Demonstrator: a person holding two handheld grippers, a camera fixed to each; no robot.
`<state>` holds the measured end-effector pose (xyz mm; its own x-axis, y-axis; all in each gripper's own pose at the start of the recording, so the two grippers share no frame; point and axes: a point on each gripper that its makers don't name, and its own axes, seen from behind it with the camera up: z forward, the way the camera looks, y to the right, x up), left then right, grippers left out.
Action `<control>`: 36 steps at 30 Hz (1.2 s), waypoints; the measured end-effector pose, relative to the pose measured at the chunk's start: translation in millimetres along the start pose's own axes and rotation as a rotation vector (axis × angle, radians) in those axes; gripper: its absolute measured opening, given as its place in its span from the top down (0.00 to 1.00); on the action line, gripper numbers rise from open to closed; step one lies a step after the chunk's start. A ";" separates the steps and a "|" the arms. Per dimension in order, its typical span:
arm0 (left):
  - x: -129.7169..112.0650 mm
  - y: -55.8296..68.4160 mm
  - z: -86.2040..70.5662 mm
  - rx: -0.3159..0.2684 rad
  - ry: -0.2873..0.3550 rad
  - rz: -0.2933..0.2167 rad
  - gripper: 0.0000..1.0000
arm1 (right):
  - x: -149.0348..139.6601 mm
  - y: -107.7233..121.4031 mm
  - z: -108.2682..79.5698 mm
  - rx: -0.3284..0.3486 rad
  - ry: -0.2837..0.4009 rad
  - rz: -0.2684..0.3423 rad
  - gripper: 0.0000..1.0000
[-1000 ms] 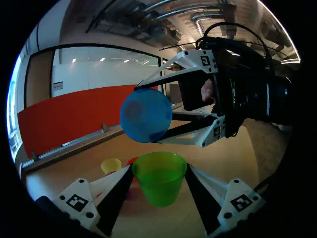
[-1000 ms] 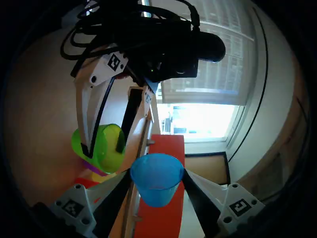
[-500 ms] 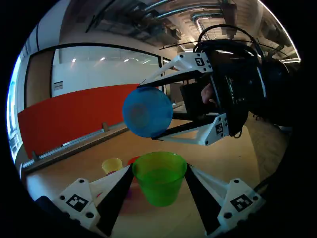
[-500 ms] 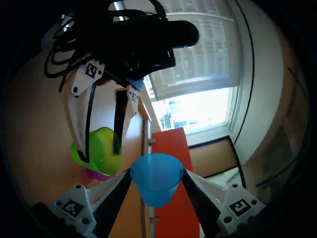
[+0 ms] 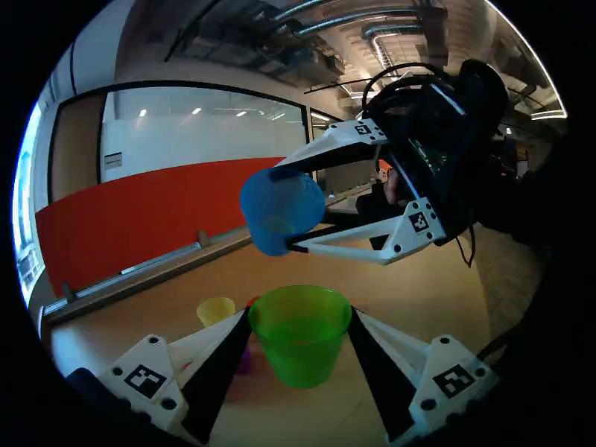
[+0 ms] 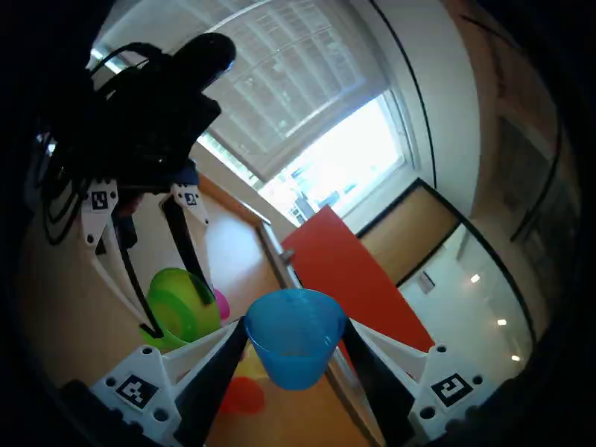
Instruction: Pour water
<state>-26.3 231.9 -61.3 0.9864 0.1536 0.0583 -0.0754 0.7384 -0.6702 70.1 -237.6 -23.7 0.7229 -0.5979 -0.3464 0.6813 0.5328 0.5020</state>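
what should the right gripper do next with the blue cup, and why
Probably finish levelling the blue cup in the right gripper and draw it clear. It is only slightly tilted, above and beyond the green cup, which seems to hold liquid, so the pour looks done.

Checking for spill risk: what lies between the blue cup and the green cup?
Nothing. In the left gripper view, bare air separates the blue cup from the green cup below it, with the table behind the gap.
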 end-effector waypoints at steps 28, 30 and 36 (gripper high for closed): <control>-18.3 -29.3 -7.7 0.058 -0.040 -0.030 0.11 | -37.8 3.0 -4.4 0.070 -0.098 0.619 0.08; -23.3 -30.1 -8.1 0.060 -0.053 -0.024 0.11 | -41.7 1.1 -5.1 0.080 -0.108 0.646 0.08; -35.3 -34.3 -9.6 0.065 -0.084 -0.019 0.11 | -58.2 -7.7 -8.0 0.120 -0.155 0.710 0.08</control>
<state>-57.2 194.9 -47.5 0.9722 0.1919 0.1340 -0.0690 0.7822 -0.6192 23.8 -202.1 -13.7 0.9546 -0.2158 0.2054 0.0316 0.7589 0.6504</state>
